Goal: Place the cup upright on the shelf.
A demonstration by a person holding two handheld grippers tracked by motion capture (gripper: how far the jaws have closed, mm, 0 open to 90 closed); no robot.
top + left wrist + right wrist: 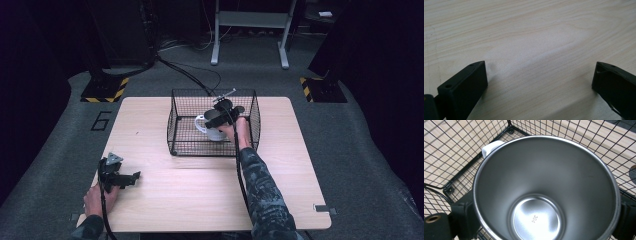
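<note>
A white mug [214, 133] with a steel inside stands in the black wire basket [175, 125] at the middle back of the table. My right gripper [221, 117] reaches into the basket from above and is shut on the mug. In the right gripper view the mug [544, 182] sits between the two jaws, which press on its outer wall left and right; its white handle [491, 146] points to the upper left. My left gripper [132, 177] rests on the table's front left, and its view shows it [539, 75] open over bare wood.
The light wooden table [200, 190] has bare room in front of and to both sides of the basket. Basket walls [454, 170] surround the mug closely. On the grey floor behind stand a metal frame [250, 30] and two bases with yellow-black tape [105, 90].
</note>
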